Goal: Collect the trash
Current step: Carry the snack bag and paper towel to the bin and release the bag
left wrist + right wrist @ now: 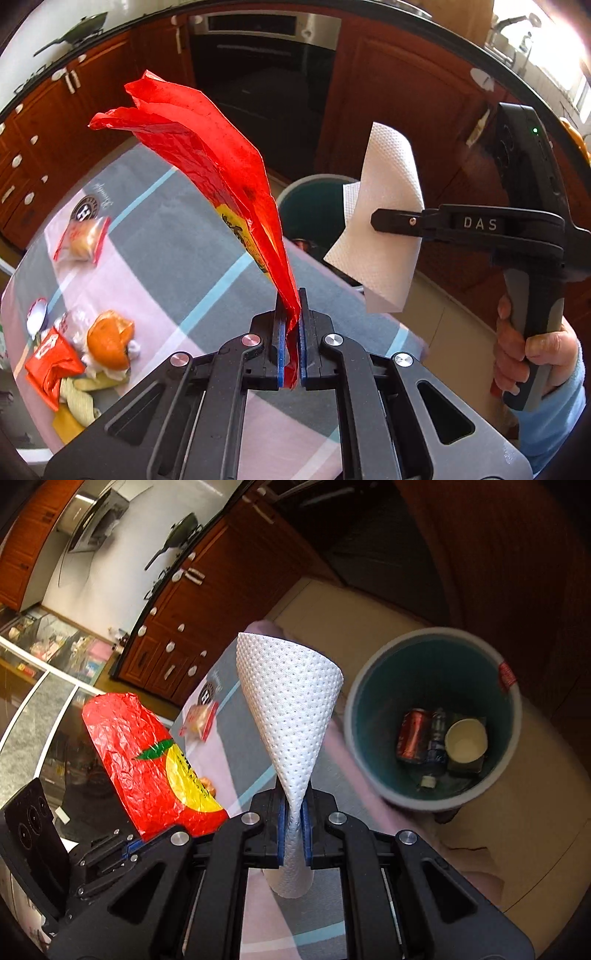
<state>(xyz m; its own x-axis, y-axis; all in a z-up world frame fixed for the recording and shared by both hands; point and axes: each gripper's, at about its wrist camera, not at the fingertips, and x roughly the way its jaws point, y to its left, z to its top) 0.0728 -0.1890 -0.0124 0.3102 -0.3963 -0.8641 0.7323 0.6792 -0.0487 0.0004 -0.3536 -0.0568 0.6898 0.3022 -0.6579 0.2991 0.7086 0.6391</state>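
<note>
Left gripper (291, 325) pinches red wrapper (207, 147) by its corner; right gripper (294, 812) clamps paper towel (291, 701). Both light, limp; edge grips suffice.

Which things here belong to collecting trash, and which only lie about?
Job: red wrapper in left gripper, paper towel in right gripper, bin, table scraps.
Lying about: pan, cabinets, oven.

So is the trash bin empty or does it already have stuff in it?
Not empty. The trash bin holds a red can, a paper cup and a dark bottle at its bottom.
</note>
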